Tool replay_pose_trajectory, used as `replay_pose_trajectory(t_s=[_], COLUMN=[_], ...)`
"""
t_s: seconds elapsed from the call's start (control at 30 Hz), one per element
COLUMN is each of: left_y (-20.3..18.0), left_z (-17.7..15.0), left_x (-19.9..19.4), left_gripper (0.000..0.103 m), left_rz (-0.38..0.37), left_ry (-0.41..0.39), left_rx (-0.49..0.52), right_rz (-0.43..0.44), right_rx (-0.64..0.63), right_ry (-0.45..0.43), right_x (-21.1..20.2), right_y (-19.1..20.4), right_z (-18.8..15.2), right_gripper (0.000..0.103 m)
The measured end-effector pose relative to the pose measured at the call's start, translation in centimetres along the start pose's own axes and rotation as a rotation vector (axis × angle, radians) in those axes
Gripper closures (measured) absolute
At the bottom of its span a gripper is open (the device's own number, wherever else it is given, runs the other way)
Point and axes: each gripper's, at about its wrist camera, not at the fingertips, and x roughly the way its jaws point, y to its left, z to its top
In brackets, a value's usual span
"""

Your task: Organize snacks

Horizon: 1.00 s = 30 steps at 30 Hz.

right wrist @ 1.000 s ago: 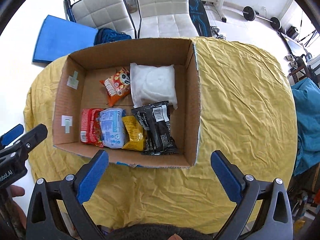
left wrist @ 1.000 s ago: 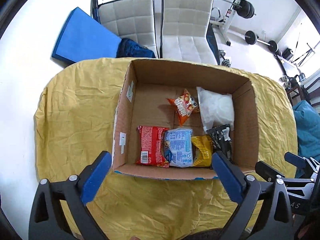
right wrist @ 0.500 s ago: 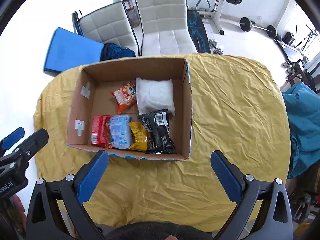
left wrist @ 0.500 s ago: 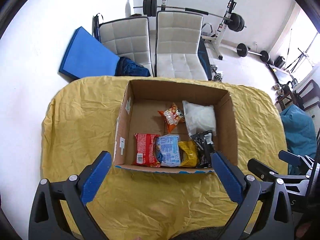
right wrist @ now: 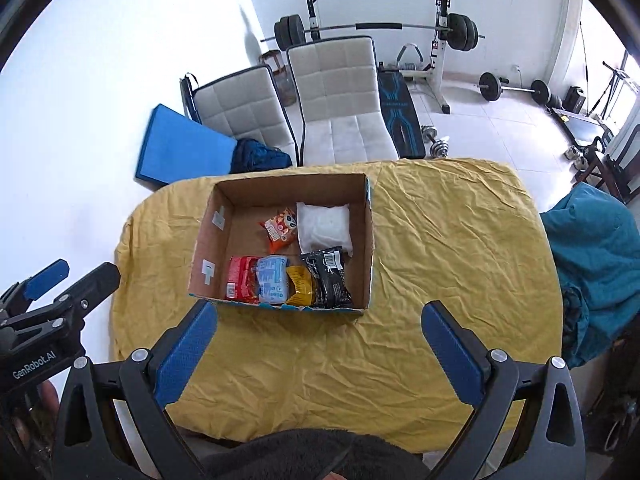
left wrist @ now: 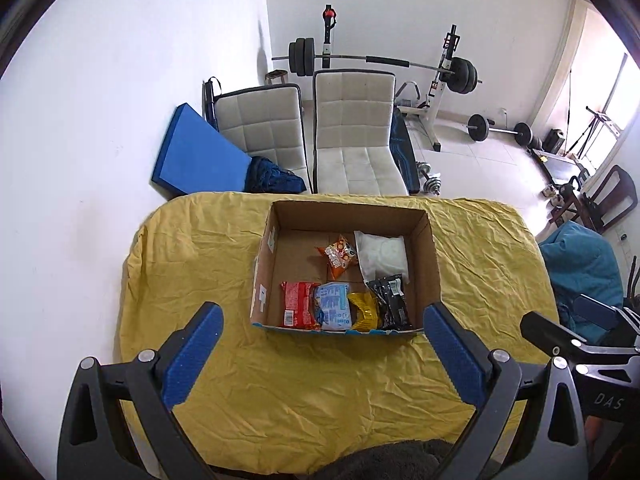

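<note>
An open cardboard box (left wrist: 433,264) (right wrist: 370,236) stands on the yellow-covered table (left wrist: 192,264) (right wrist: 448,248). Inside, along its near wall, lie a red packet (left wrist: 297,305) (right wrist: 242,279), a light-blue packet (left wrist: 333,306) (right wrist: 273,278), a yellow packet (left wrist: 363,310) (right wrist: 301,285) and a black packet (left wrist: 391,301) (right wrist: 330,277). Further back rest an orange snack bag (left wrist: 338,255) (right wrist: 281,229) and a white pouch (left wrist: 381,255) (right wrist: 323,227). My left gripper (left wrist: 322,356) and right gripper (right wrist: 320,352) are both open, empty, held high above the near table edge.
Two white padded chairs (left wrist: 352,132) and a blue mat (left wrist: 196,156) stand behind the table, with a barbell rack (left wrist: 440,72) further back. A teal cloth heap (right wrist: 592,260) lies right of the table. Bare yellow cloth stretches right of the box.
Both grippers have pulled back and up from the box, so the box looks smaller and more of the room shows. The snacks have not moved.
</note>
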Motion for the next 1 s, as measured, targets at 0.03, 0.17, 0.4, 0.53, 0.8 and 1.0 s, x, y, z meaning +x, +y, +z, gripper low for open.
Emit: replay_pose_trajectory(t_s=[0.03,0.17,0.4,0.53,0.8,1.0], left_y=[-0.1,-0.4,-0.5,-0.5,-0.3,-0.4], left_z=[-0.1,-0.5,-0.9,-1.0,-1.6,-1.9], left_x=[-0.8,-3.1,-5.5,-6.3,-5.5,-4.7], left_gripper=[0.0,0.0,0.0,0.0,0.0,0.0], left_rz=[0.003,-0.001,0.013,0.017,0.013,0.01], left_ry=[-0.009,-0.046,-0.073,-0.09,-0.055,-0.025], left_rx=[-0.004,-0.014,-0.02,-0.03,-0.046,-0.051], right_rz=[0.004,0.012,0.006,-0.012,-0.016,-0.024], right_rx=[0.0,-0.001,-0.016,-0.018,-0.005,-0.01], right_ry=[-0.012,-0.057,-0.109,-0.135,-0.124,-0.104], right_x=[-1.1,-4.3,-8.5,-9.7,-9.5,-8.4], right_y=[0.0,-0.1,0.2,0.0,-0.5,-0.6], right_z=[-0.3,-1.1,-2.1,-2.1,-2.0,-2.0], right_gripper=[0.0,0.0,0.0,0.0,0.0,0.0])
